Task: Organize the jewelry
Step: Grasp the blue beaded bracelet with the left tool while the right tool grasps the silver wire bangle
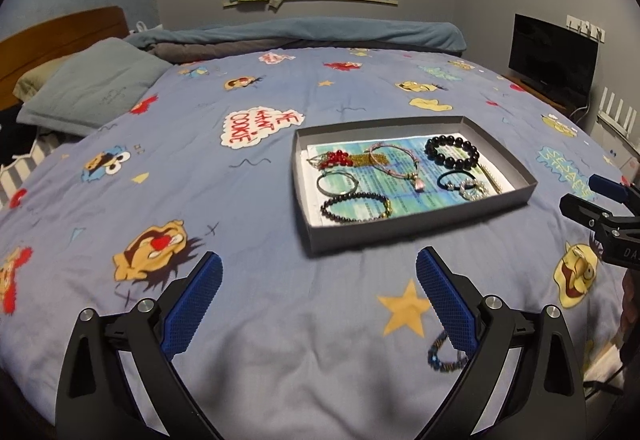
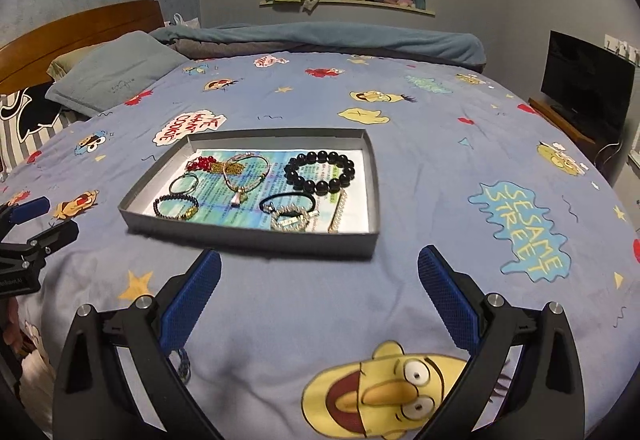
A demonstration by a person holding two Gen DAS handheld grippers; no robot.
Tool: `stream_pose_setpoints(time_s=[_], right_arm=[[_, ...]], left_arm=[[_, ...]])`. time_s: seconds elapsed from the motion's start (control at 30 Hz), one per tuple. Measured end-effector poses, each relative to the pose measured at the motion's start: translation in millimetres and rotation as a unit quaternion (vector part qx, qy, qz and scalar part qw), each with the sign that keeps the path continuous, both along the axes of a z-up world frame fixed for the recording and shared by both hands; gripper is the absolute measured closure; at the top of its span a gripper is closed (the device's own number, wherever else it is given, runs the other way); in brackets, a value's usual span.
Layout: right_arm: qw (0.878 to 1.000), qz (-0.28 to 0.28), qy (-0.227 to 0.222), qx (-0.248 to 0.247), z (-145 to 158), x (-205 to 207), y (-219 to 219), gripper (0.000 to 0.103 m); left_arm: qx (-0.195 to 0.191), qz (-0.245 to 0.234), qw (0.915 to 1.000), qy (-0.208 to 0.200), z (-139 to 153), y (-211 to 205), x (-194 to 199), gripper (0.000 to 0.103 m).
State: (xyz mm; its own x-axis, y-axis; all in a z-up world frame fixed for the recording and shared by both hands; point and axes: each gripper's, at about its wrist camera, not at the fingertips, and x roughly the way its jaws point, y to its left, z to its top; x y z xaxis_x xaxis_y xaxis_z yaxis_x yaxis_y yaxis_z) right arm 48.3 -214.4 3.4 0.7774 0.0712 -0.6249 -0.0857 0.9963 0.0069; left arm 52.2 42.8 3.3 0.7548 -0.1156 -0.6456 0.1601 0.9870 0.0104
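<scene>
While both grippers, left (image 1: 319,272) and right (image 2: 319,272), hover with jaws spread and empty, one grey tray (image 2: 256,237) on the bedspread (image 2: 420,200) holds about seven jewelry pieces. One beaded bracelet (image 1: 443,354) lies outside, by the left gripper. Printed words read "SESAME STREET" (image 2: 520,226) and "ME WANT COOKIE" (image 1: 260,126).

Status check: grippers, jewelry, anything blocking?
Left gripper open, empty; right gripper same. Grey tray holds most pieces. Blue beaded bracelet loose on bedspread, beside left gripper. Nothing blocking.
</scene>
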Motion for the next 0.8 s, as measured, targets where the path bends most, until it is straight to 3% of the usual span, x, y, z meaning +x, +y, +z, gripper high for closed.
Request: stream_pose_setpoints(time_s=[0.3, 0.63, 0.73, 0.8], right_arm=[[1.000, 0.002, 0.000, -0.001, -16, -27, -6, 0.006], [1.000, 0.021, 0.015, -0.002, -50, -49, 1, 0.006], [0.999, 0.027, 0.024, 0.000, -58, -50, 3, 0.006], [0.999, 0.030, 0.026, -0.001, -60, -50, 4, 0.006]], left_arm=[[0.009, -0.013, 0.9997, 0.020, -17, -4, -22, 0.006], [-0.002, -0.066, 0.9965, 0.051, -50, -26, -34, 0.007], [-0.012, -0.081, 0.9949, 0.059, -56, -33, -32, 0.013], [-0.015, -0.097, 0.9929, 0.067, -60, -39, -30, 0.031]])
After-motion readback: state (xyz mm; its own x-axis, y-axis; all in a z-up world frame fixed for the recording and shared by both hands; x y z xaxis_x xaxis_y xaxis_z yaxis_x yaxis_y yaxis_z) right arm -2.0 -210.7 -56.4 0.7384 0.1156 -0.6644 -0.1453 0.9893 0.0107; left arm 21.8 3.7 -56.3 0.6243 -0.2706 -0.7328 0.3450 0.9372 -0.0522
